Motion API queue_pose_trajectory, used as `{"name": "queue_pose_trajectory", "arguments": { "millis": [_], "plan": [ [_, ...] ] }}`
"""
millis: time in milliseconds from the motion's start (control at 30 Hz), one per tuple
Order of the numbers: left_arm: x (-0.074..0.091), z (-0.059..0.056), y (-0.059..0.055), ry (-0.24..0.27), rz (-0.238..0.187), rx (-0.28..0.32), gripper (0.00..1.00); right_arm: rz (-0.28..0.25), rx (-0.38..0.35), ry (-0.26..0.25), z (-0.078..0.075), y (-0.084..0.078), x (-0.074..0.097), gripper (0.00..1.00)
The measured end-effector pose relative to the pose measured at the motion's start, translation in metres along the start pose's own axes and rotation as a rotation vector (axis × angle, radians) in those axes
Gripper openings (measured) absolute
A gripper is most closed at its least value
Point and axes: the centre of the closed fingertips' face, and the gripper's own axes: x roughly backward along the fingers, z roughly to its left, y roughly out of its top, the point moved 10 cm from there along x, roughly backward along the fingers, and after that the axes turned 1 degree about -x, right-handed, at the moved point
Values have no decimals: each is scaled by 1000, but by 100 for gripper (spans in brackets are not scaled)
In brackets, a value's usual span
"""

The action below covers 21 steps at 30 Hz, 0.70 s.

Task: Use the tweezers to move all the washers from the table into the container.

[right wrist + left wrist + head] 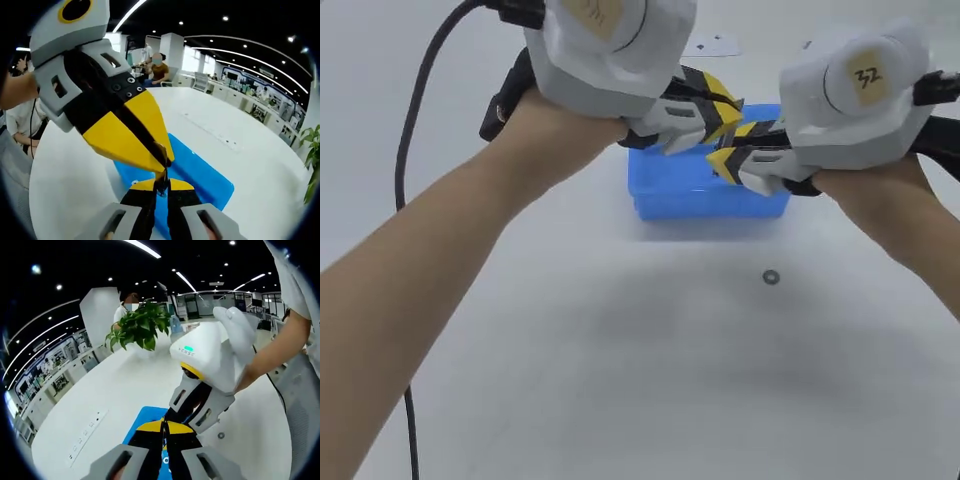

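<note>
Both grippers sit in the upper half of the head view, over the blue container (700,200). The left gripper (725,112) comes in from upper left and the right gripper (722,162) from the right, tips nearly touching above the container's back half. They and the hands block most of the container's interior. The visible part is plain blue and I can't make out any contents.

A black cable (415,130) runs down the left edge of the frame over the white surface (620,380). One washer (771,277) lies flat on the surface, right of centre and below the container's front wall, clear of it. The left gripper view has it lower right (220,435), beside the right gripper's body.

Left fingers (150,429) are pressed together at bottom centre of their own view, over the container's edge. Right fingers (177,186) are also pressed together. A thin dark sliver (161,186) sticks up between their tips toward the left gripper's yellow tip; can't tell if it's the tweezers.

In the right gripper view the left gripper covers the upper left, with the container stretching to the lower right behind it.

Background: a potted plant (137,327) sits upper centre on the surface with a person behind it. A row of sockets (87,432) sits lower left. Seated people (159,70) are at top centre.
</note>
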Motion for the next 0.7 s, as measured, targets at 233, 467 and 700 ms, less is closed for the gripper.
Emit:
{"name": "queue_pose_trajectory", "arguments": {
  "millis": [233,467,700],
  "plan": [
    [-2,0,-4,7,18,-4,0,19,-35,15,-1,-2,-5,4],
    [-2,2,-6,7,19,5,0,26,-55,16,-2,-2,-7,4],
    [-4,6,-8,13,42,-2,0,38,-53,22,-3,-1,-12,5]
  ]
}}
